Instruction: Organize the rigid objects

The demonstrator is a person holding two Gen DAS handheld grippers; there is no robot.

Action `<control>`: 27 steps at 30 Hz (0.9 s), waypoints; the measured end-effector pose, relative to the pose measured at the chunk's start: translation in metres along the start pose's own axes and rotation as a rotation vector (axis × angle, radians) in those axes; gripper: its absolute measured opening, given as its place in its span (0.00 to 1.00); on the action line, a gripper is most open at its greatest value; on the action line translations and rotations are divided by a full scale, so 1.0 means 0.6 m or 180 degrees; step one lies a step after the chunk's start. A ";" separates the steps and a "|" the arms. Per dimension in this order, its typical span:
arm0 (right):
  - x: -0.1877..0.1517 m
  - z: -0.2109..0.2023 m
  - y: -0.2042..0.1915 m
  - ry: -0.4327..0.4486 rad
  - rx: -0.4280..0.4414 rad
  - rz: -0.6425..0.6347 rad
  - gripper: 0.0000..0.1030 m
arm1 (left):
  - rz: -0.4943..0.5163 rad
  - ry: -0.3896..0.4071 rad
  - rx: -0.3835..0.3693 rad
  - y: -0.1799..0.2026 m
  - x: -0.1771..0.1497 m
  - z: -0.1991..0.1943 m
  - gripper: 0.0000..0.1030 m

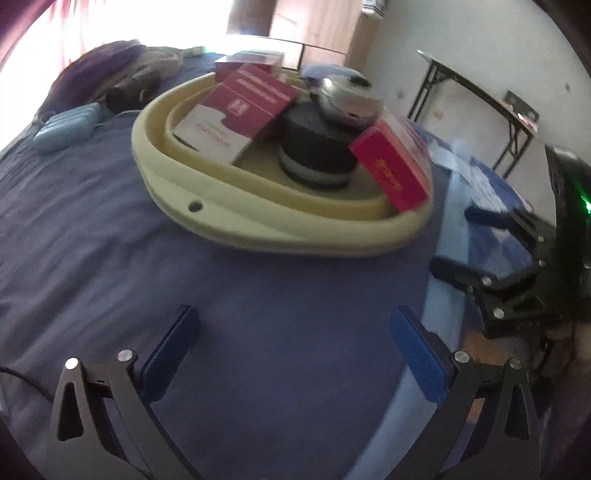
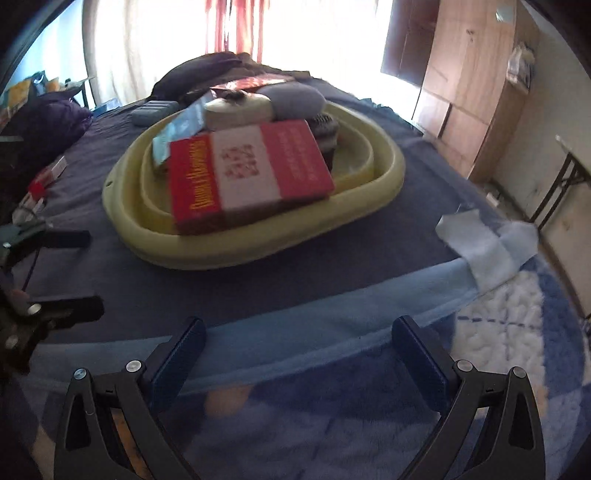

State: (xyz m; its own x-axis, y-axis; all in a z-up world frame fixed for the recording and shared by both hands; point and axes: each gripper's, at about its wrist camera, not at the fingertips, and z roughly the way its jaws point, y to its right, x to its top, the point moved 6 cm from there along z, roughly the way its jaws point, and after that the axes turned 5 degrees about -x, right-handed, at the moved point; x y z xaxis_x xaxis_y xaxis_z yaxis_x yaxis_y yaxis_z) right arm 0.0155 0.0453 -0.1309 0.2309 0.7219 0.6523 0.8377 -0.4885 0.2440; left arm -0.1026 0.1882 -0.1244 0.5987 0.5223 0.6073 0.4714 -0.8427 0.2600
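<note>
Blue bedspread [image 1: 110, 240] under yellow basin [image 1: 258, 206], bright curtained window behind, left gripper [image 1: 295, 350] and right gripper [image 2: 299, 354] both spread, empty

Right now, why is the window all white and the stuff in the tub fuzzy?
Left wrist view: daylight blows the window out white, and the red boxes in the cream tub are motion-blurred. Right wrist view: same glare behind the curtains; the big red box smears, and the fisheye bends everything.

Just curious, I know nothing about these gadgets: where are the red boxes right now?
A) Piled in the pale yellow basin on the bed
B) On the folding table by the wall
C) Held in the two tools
A: the red boxes lie piled in the basin; both tools are open and empty.
</note>
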 end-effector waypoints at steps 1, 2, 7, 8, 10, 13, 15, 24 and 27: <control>0.004 0.009 0.002 -0.0006 0.0038 0.0029 1.00 | 0.0025 -0.0002 0.0083 0.001 0.004 0.006 1.00; 0.010 0.014 0.005 -0.0005 0.0058 0.0070 1.00 | 0.0057 -0.0041 0.0162 0.002 0.005 0.015 1.00; 0.017 0.031 0.002 -0.0057 -0.0078 -0.0002 1.00 | 0.0238 -0.0083 0.0386 0.013 0.014 0.037 1.00; 0.015 0.031 0.004 -0.0056 -0.0093 -0.0011 1.00 | 0.0248 -0.0080 0.0388 0.011 0.017 0.039 1.00; 0.014 0.032 0.002 -0.0058 -0.0088 -0.0008 1.00 | 0.0281 -0.0082 0.0416 0.011 0.019 0.042 1.00; 0.009 0.024 0.002 -0.0052 -0.0087 0.0001 1.00 | 0.0282 -0.0078 0.0413 0.010 0.015 0.038 1.00; 0.006 0.018 0.002 -0.0031 -0.0118 -0.0019 1.00 | 0.0276 -0.0106 0.0417 0.011 0.015 0.038 1.00; 0.003 0.013 0.000 -0.0068 -0.0114 -0.0028 1.00 | 0.0293 -0.0104 0.0434 0.014 0.014 0.040 1.00; 0.001 0.012 0.000 -0.0069 -0.0113 -0.0030 1.00 | 0.0293 -0.0104 0.0434 0.013 0.014 0.039 1.00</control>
State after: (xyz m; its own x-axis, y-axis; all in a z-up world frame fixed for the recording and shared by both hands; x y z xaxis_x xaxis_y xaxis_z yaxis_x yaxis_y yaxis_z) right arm 0.0194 0.0494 -0.1355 0.2342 0.7367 0.6344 0.8220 -0.4985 0.2755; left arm -0.0786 0.1889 -0.1346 0.6631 0.4496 0.5985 0.4958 -0.8628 0.0987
